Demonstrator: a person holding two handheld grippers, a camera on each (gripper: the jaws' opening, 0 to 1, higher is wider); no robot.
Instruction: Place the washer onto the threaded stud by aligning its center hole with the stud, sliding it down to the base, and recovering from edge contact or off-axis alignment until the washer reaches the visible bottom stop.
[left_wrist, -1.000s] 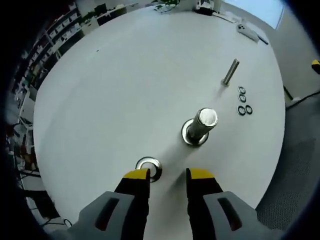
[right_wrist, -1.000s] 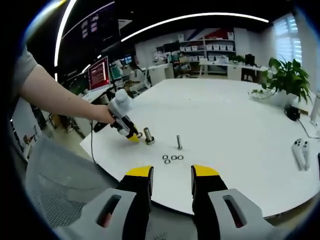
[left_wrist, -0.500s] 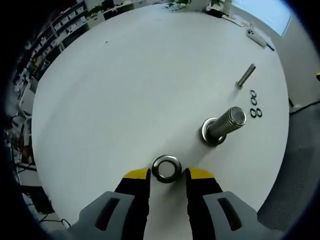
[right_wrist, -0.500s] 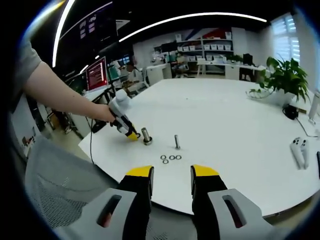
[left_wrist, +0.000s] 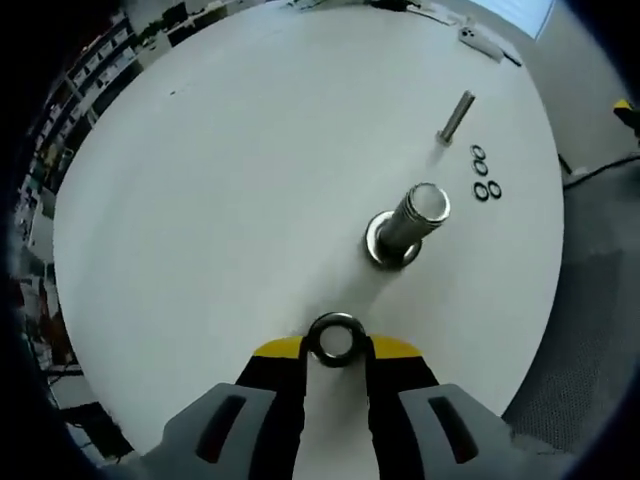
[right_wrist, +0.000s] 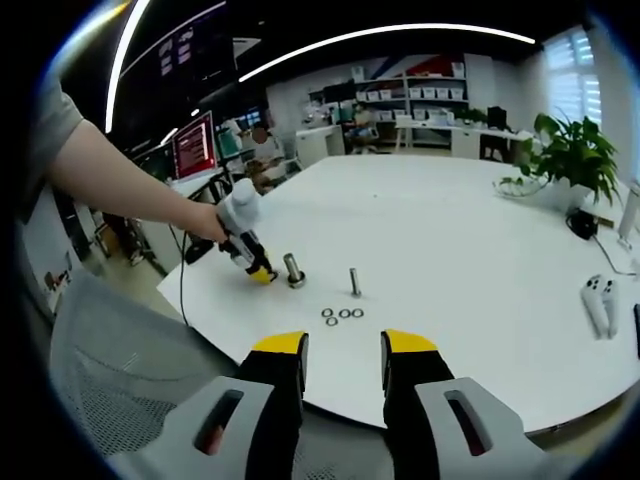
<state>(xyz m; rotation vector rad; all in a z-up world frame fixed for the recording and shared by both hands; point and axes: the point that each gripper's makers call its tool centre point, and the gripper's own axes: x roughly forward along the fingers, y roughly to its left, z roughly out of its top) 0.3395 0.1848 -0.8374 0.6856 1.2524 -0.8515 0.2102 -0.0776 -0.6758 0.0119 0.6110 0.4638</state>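
Our left gripper (left_wrist: 335, 349) pinches the round steel washer (left_wrist: 335, 339) between its yellow-tipped jaws, just short of the thick threaded steel stud (left_wrist: 411, 221) standing on the white round table (left_wrist: 220, 170). Beyond the stud lie a thinner bolt (left_wrist: 455, 117) and three small dark rings (left_wrist: 483, 177). Our right gripper (right_wrist: 343, 345) hangs off the table's edge, well away from the stud, jaws apart and holding nothing.

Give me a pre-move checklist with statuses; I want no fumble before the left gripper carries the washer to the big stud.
1. Washer sits between the left gripper jaws: ok.
2. Grip firm: cannot tell.
3. Washer's center hole unobstructed: ok.
4. Large threaded stud upright on its base, top bare: ok.
5. White table path from washer to stud free of obstacles: ok.
6. Right gripper open, hanging back off the table edge: ok.
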